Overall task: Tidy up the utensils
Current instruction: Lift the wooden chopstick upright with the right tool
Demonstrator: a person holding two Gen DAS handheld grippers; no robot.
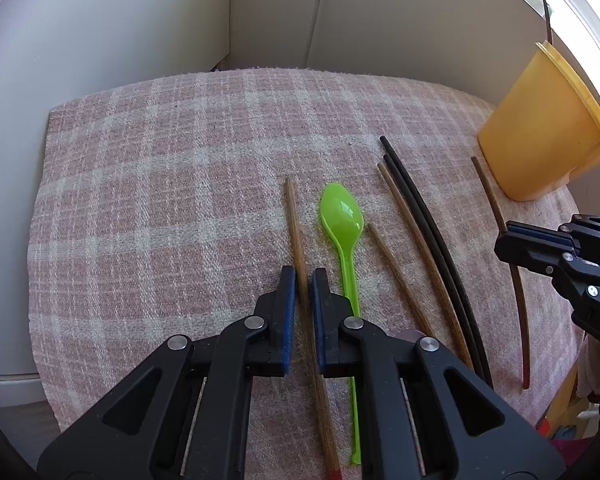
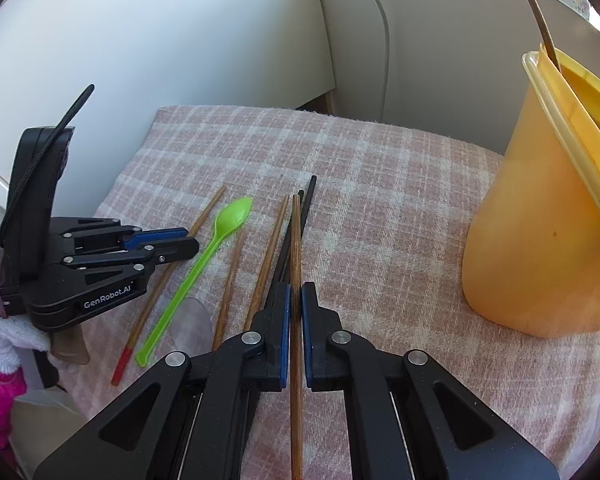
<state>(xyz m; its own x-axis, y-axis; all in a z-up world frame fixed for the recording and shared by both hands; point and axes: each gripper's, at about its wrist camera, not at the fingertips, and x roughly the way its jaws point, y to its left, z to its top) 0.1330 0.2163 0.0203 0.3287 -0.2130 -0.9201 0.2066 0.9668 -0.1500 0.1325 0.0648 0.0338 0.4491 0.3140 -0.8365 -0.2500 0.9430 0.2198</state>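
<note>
Several chopsticks and a green plastic spoon [image 1: 342, 216] lie on a pink checked cloth [image 1: 160, 184]. My left gripper [image 1: 303, 280] has its blue pads closed around a brown wooden chopstick [image 1: 294, 220] lying left of the spoon. My right gripper [image 2: 296, 294] is shut on another brown chopstick [image 2: 296, 232], held pointing forward above the cloth. A yellow cup [image 2: 540, 208] stands at the right with one chopstick [image 2: 538, 20] in it. Two black chopsticks [image 1: 420, 208] lie right of the spoon.
White walls and a cable rise behind the table. The right gripper's body [image 1: 560, 256] shows at the left wrist view's right edge. A clear suction disc [image 2: 192, 322] lies under the spoon handle. The cloth's left edge drops off near the wall.
</note>
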